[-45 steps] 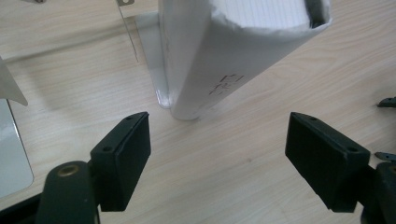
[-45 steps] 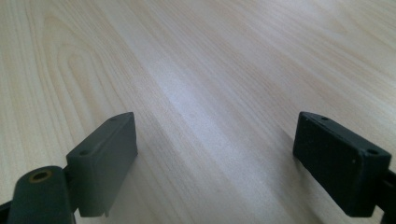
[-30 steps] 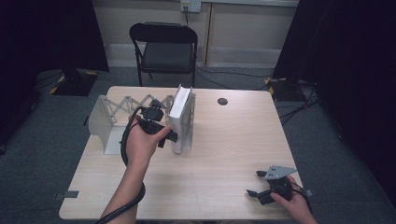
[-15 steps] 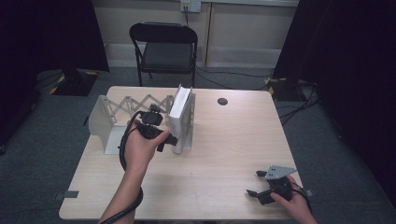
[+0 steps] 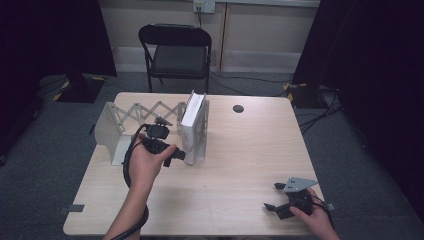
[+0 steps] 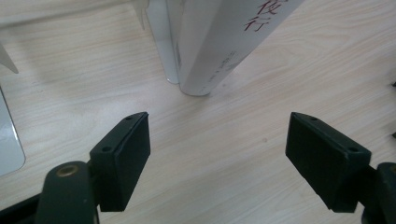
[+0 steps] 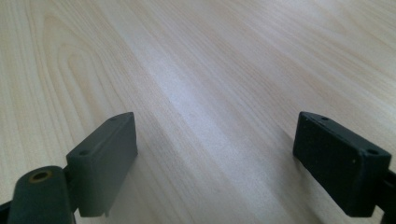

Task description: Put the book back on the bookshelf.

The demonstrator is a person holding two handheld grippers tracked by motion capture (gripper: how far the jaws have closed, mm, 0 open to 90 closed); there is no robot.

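**White book upright in the expanding rack, both grippers empty**

At the table's (image 5: 235,165) left stands a white accordion book rack (image 5: 131,120). Its right end plate holds a white book (image 5: 192,125) upright, spine toward the person, red characters printed on it. The left gripper (image 5: 177,156) sits just short of the book's lower spine, jaws spread wide with nothing between them. Well apart, at the near right corner, the right gripper (image 5: 272,202) rests low over bare wood, jaws likewise wide and empty.

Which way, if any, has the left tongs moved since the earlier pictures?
Yes: the left tongs shifted slightly toward the table's near edge, staying beside the white book.
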